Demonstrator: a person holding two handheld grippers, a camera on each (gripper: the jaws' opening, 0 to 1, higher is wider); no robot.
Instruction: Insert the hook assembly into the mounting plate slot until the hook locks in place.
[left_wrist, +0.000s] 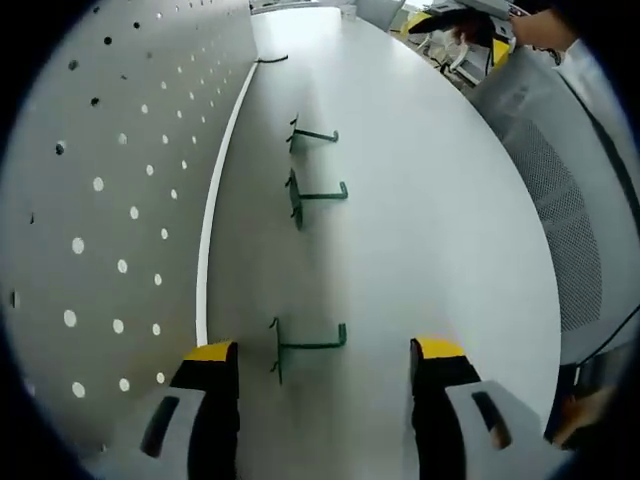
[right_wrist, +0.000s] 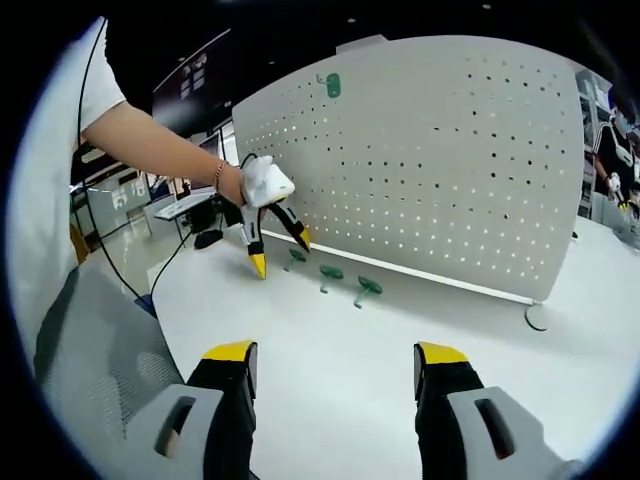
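Three green hooks lie in a row on the white table in front of the upright white pegboard (left_wrist: 110, 200): the nearest hook (left_wrist: 310, 346), the middle hook (left_wrist: 318, 194) and the far hook (left_wrist: 314, 135). My left gripper (left_wrist: 325, 352) is open, its yellow-tipped jaws on either side of the nearest hook without touching it. In the right gripper view the same hooks (right_wrist: 330, 272) sit at the foot of the pegboard (right_wrist: 430, 160), and the left gripper (right_wrist: 280, 252) hovers open over them. One green hook (right_wrist: 332, 86) hangs high on the board. My right gripper (right_wrist: 335, 352) is open and holds nothing.
A dark hook (left_wrist: 270, 60) lies by the board's far end, and a dark ring (right_wrist: 535, 318) rests by the board's foot. A grey mesh chair (left_wrist: 560, 200) stands at the table's edge. The person's bare arm (right_wrist: 160, 145) reaches in from the left.
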